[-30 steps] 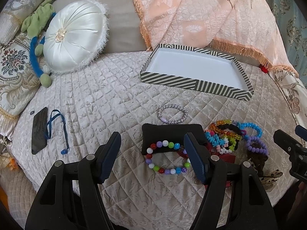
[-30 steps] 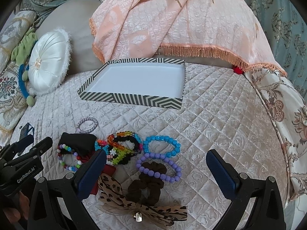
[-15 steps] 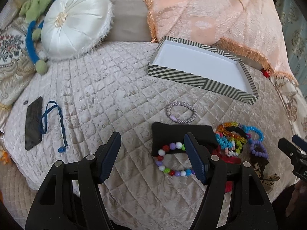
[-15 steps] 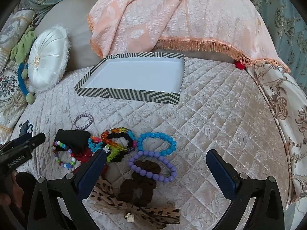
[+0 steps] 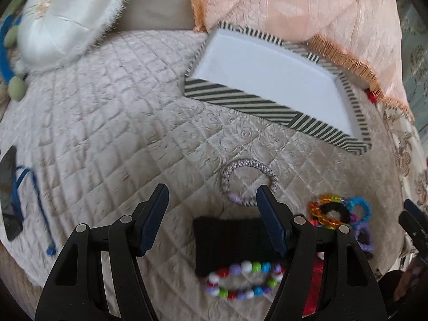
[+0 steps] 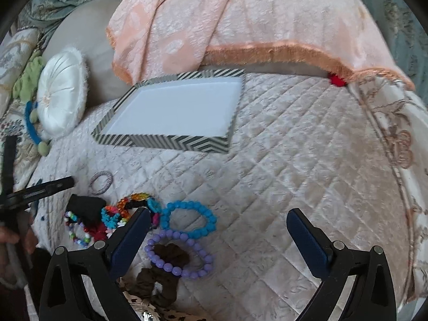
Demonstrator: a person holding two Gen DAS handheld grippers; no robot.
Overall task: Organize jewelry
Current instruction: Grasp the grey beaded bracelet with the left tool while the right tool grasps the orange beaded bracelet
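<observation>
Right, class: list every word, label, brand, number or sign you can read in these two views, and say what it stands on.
None can be read in either view.
Striped tray: pattern only, no lettering.
Left tongs: the body, as seen from the right wrist view, is too blurred to show any print.

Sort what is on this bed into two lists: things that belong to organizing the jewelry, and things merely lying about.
Belongs to the job: striped tray, blue bead bracelet, purple bead bracelet, multicoloured bead bracelet, silver-grey band.

Lying about: round white cushion, peach fringed throw, black phone, blue cord.
</observation>
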